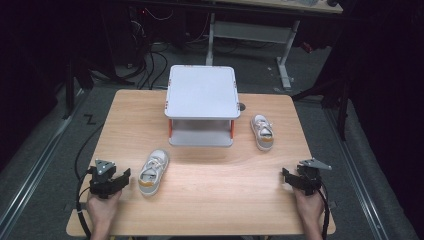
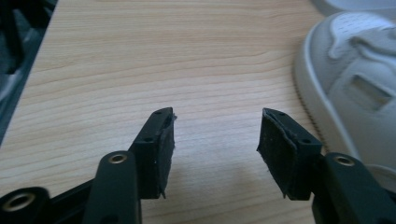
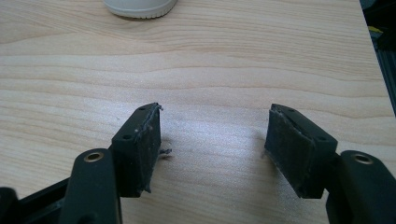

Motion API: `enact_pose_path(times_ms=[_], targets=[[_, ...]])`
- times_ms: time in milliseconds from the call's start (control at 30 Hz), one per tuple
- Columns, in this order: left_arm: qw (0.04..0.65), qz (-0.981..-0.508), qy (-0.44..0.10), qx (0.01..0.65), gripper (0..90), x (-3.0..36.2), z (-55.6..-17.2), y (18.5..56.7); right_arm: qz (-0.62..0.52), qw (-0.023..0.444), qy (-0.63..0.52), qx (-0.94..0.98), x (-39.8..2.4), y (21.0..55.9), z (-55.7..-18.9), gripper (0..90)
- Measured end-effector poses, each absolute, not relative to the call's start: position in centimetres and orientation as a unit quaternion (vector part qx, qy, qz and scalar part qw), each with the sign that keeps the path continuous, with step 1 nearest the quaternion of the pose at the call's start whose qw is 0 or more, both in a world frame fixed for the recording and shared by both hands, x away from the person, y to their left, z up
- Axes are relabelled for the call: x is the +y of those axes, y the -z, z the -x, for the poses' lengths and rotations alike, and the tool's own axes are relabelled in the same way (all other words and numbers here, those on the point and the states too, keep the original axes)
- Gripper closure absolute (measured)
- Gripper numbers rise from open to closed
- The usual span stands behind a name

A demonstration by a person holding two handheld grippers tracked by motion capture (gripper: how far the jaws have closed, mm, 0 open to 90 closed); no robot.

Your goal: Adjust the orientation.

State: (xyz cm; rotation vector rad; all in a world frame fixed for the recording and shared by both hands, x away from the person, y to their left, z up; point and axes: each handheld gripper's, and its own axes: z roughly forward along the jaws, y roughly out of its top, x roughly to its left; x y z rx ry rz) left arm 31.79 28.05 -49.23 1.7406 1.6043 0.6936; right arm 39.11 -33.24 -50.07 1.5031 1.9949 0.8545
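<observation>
Wooden table (image 1: 210, 180) | we are seeing, from above, the near shoe (image 1: 152, 171) beside our left gripper (image 2: 215, 135) | both grippers, right gripper (image 3: 212, 135) included, gaping, grasping nothing | grey shelf rack (image 1: 202, 92) sitting empty

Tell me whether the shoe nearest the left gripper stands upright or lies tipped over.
Upright: the shoe rests on its sole on the table, laces and opening facing up.

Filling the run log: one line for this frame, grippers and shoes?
left gripper: open, empty, beside left shoe | right gripper: open, empty | right shoe: beside shelf, untouched
</observation>
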Motion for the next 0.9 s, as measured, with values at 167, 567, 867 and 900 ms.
enact_pose_path(times_ms=[167,567,867,900], targets=[[0.343,-0.679,-0.258,0.596,46.8,27.9,-30.7,47.9,-0.552,0.248,-0.314,0.732,-33.2,50.1,-39.1,35.7],[0.374,-0.712,-0.219,0.552,49.9,25.7,-29.4,44.1,-0.552,0.248,-0.314,0.731,-33.2,50.1,-39.1,35.7],[0.373,-0.754,-0.179,0.511,52.6,22.0,-29.6,42.6,-0.552,0.249,-0.314,0.732,-33.3,50.1,-39.1,35.7],[0.369,-0.759,-0.176,0.507,52.8,21.5,-29.7,42.5,-0.552,0.249,-0.314,0.732,-33.3,50.1,-39.1,35.7]])
